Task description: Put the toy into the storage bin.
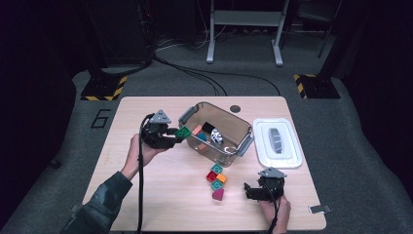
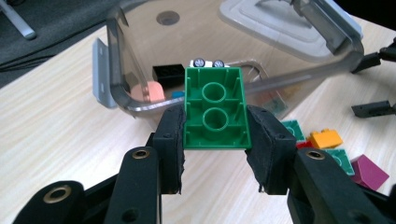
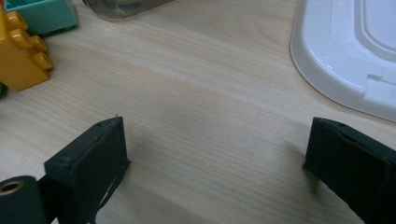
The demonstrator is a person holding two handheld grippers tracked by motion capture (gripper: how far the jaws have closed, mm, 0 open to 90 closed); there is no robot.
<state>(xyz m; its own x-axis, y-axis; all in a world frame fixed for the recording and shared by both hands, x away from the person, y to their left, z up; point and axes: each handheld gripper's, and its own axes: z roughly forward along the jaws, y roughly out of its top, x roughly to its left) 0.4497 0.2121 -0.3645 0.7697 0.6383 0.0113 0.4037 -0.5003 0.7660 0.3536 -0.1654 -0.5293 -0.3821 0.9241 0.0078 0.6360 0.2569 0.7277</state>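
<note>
My left gripper point(image 2: 215, 122) is shut on a green two-stud brick point(image 2: 215, 107), underside facing the camera, held above the table. In the high view the left gripper point(image 1: 179, 136) holds that green brick point(image 1: 183, 131) just at the left wall of the clear plastic bin point(image 1: 233, 117). Inside the bin point(image 2: 116, 70) lie a black brick point(image 2: 167, 73), a salmon piece point(image 2: 148, 91) and a small white wheeled toy point(image 2: 208, 62). My right gripper point(image 1: 248, 191) rests on the table at the front right. Its jaws point(image 3: 219, 154) stand wide open over bare wood.
A cluster of loose bricks lies in front of the bin: teal point(image 1: 216, 168), red point(image 1: 212, 176), orange point(image 1: 221, 178) and magenta point(image 1: 218, 194). The white bin lid point(image 1: 277, 141) lies flat to the right. A yellow brick point(image 3: 18, 56) sits to the left of the right gripper's jaws.
</note>
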